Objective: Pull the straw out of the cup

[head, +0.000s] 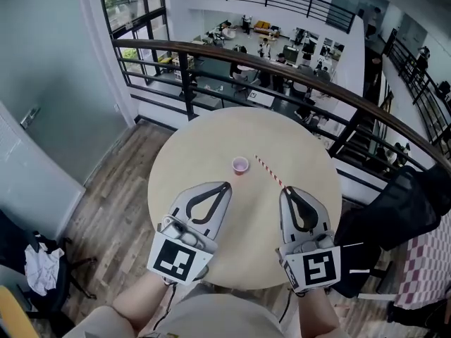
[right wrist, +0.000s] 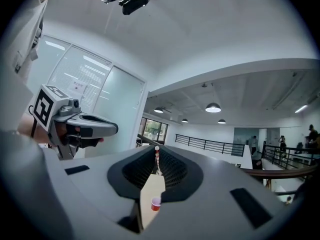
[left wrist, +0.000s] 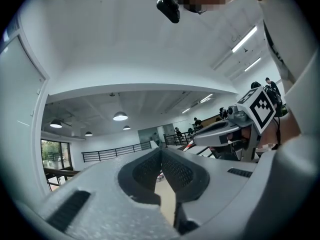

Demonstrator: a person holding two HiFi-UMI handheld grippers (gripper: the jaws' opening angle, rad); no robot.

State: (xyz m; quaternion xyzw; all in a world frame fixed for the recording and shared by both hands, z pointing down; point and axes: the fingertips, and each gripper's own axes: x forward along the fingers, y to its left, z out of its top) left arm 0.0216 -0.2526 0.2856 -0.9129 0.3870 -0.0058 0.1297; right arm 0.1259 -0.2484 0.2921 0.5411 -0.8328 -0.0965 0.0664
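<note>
A small pink cup (head: 240, 165) stands upright and alone near the middle of the round wooden table (head: 190, 153). My right gripper (head: 285, 189) is shut on one end of the red-and-white striped straw (head: 268, 170). The straw is out of the cup and slants up-left in the air to the cup's right. In the right gripper view the straw (right wrist: 157, 160) sticks out between the closed tips, and the cup (right wrist: 156, 204) shows far below. My left gripper (head: 227, 184) is shut on nothing, hanging just below-left of the cup. Its tips (left wrist: 161, 150) meet in the left gripper view.
A dark railing with a wooden handrail (head: 282, 62) curves behind the table, with a drop to an office floor beyond it. A black bag (head: 394, 217) sits by the table's right edge. A chair with white cloth (head: 42, 266) stands at the lower left.
</note>
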